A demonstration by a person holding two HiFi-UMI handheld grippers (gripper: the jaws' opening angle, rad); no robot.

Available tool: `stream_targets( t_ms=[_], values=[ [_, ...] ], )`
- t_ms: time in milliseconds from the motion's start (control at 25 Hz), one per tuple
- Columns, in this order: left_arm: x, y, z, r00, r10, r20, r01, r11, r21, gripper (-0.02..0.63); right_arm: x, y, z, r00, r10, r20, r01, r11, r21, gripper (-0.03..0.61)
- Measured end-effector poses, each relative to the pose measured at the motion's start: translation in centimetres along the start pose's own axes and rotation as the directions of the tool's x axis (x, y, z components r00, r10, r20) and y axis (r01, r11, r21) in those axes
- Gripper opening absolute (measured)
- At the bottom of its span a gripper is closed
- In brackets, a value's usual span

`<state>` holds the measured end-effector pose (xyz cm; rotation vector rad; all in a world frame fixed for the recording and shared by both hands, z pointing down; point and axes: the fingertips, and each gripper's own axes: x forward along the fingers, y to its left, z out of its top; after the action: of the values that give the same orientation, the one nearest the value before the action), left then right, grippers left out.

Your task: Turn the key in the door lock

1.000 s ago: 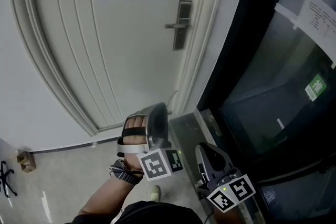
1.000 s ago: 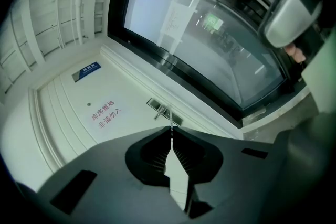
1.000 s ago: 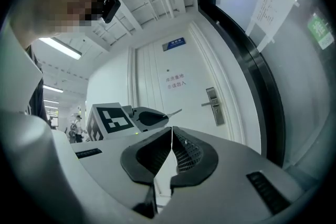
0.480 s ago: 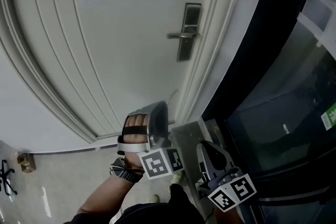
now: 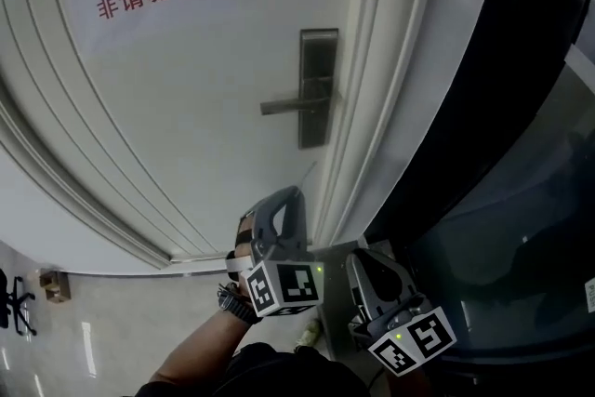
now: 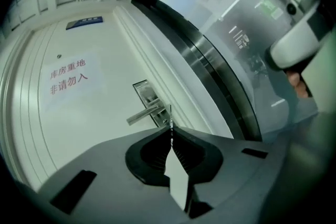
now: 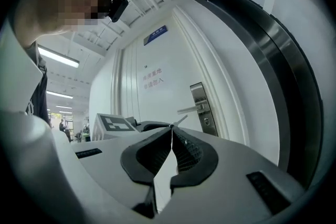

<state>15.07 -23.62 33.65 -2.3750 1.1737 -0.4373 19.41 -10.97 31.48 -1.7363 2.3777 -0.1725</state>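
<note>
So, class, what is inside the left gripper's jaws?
A thin key, seen edge-on. Its tip sticks out of the left gripper's shut jaws and points towards the lock plate. The rest of the key is covered by the jaws.

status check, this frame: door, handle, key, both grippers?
door: shut in its frame.
lever handle: level, not pressed down.
key: pinched in the left gripper's jaws, tip toward the door, not yet in the lock.
left gripper: shut on the key, away from the door.
right gripper: jaws together, nothing between them.
</note>
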Motion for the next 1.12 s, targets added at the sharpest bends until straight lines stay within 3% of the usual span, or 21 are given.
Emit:
stream_targets(
  t_ms=[240,360,440,520,600,680,840,920,1000,1040,1120],
  values=[
    [4.8,-0.8,-0.7,0.999,-0.018,-0.035,0.012,0.986,-0.165,0.009,2.3,-4.1,0.2,0.999,0.040,-0.009,-0.040,0.999,0.028,0.015],
    [6.6,-0.8,-1.3,0.999,-0.023,-0.046,0.011,0.966,-0.259,0.009,3.2,-5.7,0.1,0.999,0.042,-0.014,-0.042,0.998,0.043,0.015],
    [7.8,-0.7,-1.8,0.998,-0.040,-0.048,0.020,0.933,-0.359,0.009,3.8,-6.6,0.1,0.999,0.043,-0.016,-0.042,0.998,0.045,0.015],
    [9.0,-0.9,-2.4,0.996,-0.085,-0.039,0.054,0.864,-0.501,0.009,4.4,-7.3,0.3,0.999,0.041,-0.015,-0.041,0.998,0.039,0.015],
    [10.2,-1.3,-2.9,0.990,-0.141,-0.009,0.100,0.743,-0.662,0.009,5.1,-7.8,0.5,0.999,0.039,-0.016,-0.039,0.999,0.030,0.015],
    [11.2,-1.3,-3.1,0.985,-0.170,0.042,0.136,0.589,-0.796,0.009,5.7,-8.2,0.9,0.999,0.036,-0.016,-0.036,0.999,0.021,0.015],
    [12.7,-1.3,-3.0,0.968,-0.191,0.160,0.199,0.210,-0.957,0.009,7.2,-8.9,1.1,0.999,0.032,-0.020,-0.032,0.999,0.008,0.015],
    [13.3,-1.2,-3.1,0.963,-0.186,0.196,0.209,0.052,-0.976,0.009,7.9,-8.9,1.1,0.999,0.036,-0.026,-0.036,0.999,0.003,0.015],
    [13.8,-0.9,-3.0,0.961,-0.169,0.218,0.209,-0.068,-0.976,0.009,8.4,-9.1,1.1,0.999,0.036,-0.031,-0.036,0.999,0.000,0.015],
    [14.1,-0.8,-3.0,0.962,-0.159,0.223,0.207,-0.114,-0.972,0.009,8.6,-9.3,1.1,0.999,0.036,-0.032,-0.036,0.999,0.000,0.016],
    [14.5,-0.6,-2.9,0.964,-0.139,0.228,0.203,-0.171,-0.964,0.009,9.0,-9.6,1.1,0.999,0.038,-0.035,-0.038,0.999,0.001,0.015]
  ],
)
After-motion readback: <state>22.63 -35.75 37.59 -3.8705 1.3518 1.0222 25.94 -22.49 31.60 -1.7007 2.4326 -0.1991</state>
